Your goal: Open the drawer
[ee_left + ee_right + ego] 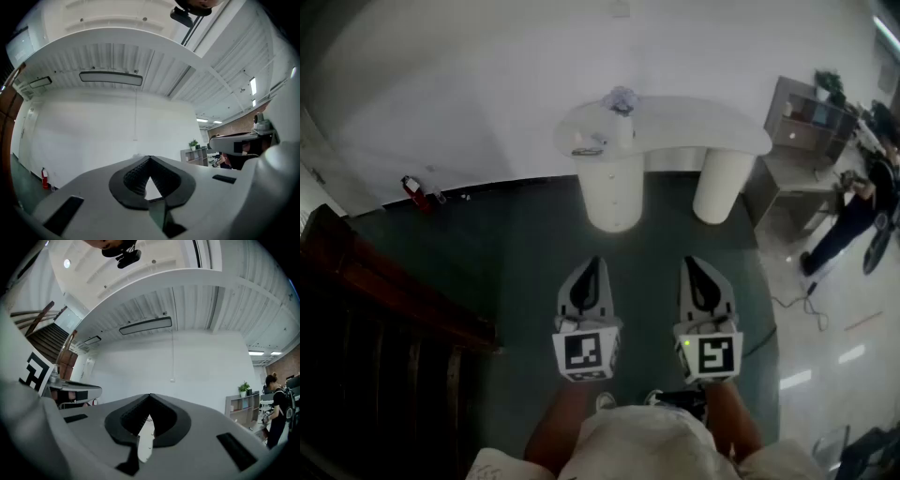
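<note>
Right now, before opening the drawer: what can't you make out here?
- Drawer: none made out in any view; head view shows only the top and legs of the white round-legged table.
- Bluish-grey crumpled object on it: too small to identify.
- Dark wooden staircase: cut by the left edge, too dark.
- Gripper views: shut left tongs and right tongs block the lower scene.

Table (675,131) stood ahead by the wall (487,94), left gripper (592,267) and right gripper (696,267) side by side before it, stairs (384,319) at left, extinguisher (412,190) by the wall left of the table, shelf (806,117) and person (853,211) to its right.
</note>
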A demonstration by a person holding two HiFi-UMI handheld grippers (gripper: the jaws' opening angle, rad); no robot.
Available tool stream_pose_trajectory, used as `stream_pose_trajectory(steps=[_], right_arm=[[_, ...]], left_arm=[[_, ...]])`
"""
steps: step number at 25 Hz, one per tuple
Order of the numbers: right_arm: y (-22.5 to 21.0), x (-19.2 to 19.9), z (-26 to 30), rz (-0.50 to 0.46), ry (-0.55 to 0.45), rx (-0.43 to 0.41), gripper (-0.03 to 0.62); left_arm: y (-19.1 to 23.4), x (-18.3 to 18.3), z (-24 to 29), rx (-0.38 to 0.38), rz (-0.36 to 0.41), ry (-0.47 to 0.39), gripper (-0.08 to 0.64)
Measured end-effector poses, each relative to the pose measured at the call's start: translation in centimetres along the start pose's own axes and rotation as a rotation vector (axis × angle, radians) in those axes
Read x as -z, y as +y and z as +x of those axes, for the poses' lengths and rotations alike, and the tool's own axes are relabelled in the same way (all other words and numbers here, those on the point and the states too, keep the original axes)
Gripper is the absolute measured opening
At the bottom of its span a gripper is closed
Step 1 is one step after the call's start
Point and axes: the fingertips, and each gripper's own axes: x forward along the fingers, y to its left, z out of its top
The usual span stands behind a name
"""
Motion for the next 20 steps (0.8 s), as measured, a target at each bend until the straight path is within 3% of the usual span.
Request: stream_pose_trajectory(steps=[20], right_arm=[[-5.2,1.8,-0.6,0.043,-0.012,0.010,0.005]], left_arm=[[-4.4,1.2,2.0,-0.011,0.028,0.020,-0.002]])
